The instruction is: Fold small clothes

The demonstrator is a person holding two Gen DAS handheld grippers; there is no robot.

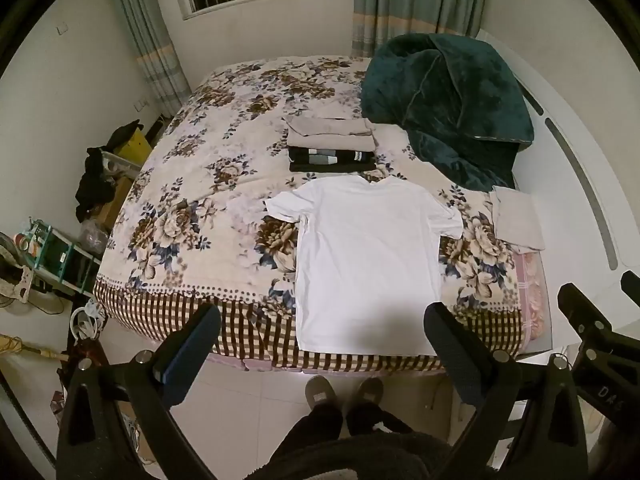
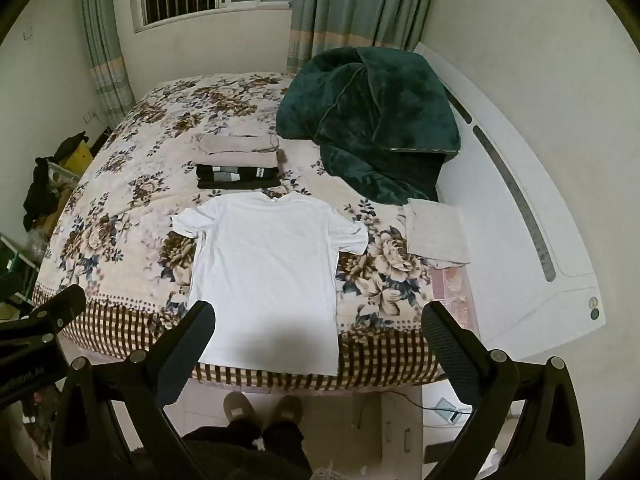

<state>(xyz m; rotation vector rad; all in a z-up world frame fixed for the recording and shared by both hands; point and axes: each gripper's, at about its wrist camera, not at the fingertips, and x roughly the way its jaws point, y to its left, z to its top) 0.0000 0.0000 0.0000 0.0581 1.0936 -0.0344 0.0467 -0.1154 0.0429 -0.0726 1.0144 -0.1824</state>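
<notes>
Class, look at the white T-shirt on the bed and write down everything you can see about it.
The white T-shirt is plain, short-sleeved and looks like thin cotton. It lies spread flat and unfolded on the floral bedspread, collar toward the window, both sleeves out, hem at the near checked border. A shadow falls on its lower part. Nothing rests on it; both open grippers are held above the near bed edge, not touching it.

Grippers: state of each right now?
Left gripper: open, holding nothing, above the white T-shirt.
Right gripper: open, holding nothing.
</notes>
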